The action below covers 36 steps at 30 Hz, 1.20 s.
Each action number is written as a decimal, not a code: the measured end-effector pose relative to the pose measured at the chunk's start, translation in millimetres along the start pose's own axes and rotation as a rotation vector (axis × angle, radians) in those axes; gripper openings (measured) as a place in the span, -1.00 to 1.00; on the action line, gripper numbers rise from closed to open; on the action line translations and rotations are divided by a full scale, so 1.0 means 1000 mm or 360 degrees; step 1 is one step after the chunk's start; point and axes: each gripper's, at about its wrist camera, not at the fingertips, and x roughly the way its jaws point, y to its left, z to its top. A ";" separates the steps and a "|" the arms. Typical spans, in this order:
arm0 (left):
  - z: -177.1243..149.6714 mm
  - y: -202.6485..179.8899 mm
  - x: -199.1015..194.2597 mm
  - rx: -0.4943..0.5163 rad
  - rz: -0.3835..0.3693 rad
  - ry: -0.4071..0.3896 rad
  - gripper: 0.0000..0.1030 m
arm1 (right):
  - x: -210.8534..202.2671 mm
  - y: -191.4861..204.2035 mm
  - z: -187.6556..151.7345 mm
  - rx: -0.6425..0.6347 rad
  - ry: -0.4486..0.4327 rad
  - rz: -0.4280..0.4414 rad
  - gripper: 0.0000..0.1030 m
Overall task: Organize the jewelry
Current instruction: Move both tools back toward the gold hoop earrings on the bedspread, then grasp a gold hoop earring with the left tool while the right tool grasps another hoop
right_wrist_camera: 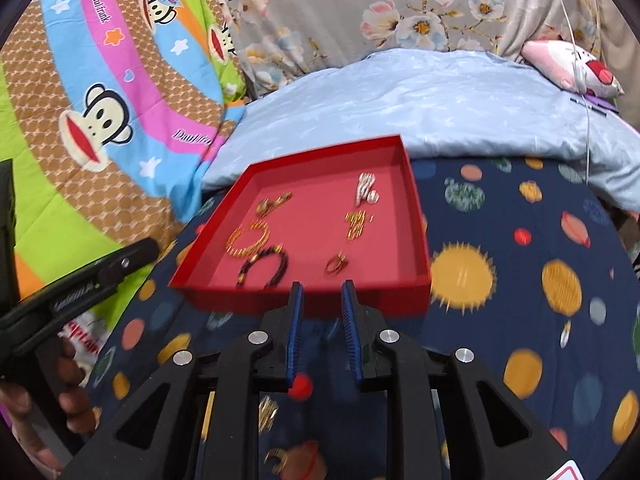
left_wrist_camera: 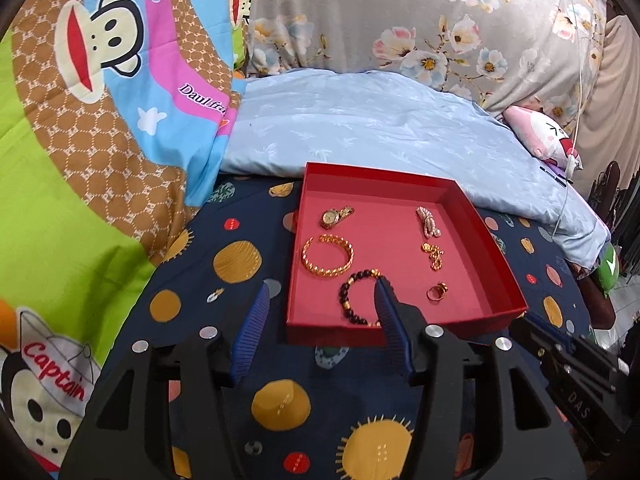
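A red tray (left_wrist_camera: 486,240) lies on the bed and holds a gold watch (left_wrist_camera: 335,215), a gold bangle (left_wrist_camera: 328,255), a dark bead bracelet (left_wrist_camera: 354,298), a pearl piece (left_wrist_camera: 428,222), a gold chain (left_wrist_camera: 434,254) and a gold ring (left_wrist_camera: 437,291). My left gripper (left_wrist_camera: 320,290) is open and empty at the tray's near left corner, one finger over the bead bracelet. In the right wrist view the tray (right_wrist_camera: 416,216) sits just ahead of my right gripper (right_wrist_camera: 321,286), open with a narrow gap and empty, near the ring (right_wrist_camera: 337,264).
The tray rests on a navy planet-print sheet (left_wrist_camera: 224,312). A light blue pillow (left_wrist_camera: 380,128) lies behind it, a cartoon blanket (left_wrist_camera: 100,120) to the left, a floral cushion (left_wrist_camera: 400,16) at the back. The left gripper body (right_wrist_camera: 80,284) and a hand show at left.
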 end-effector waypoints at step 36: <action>-0.127 -0.013 -0.014 -0.0013 -0.0070 0.0395 -0.36 | -0.027 -0.001 -0.112 0.0051 0.0238 -0.0073 -0.56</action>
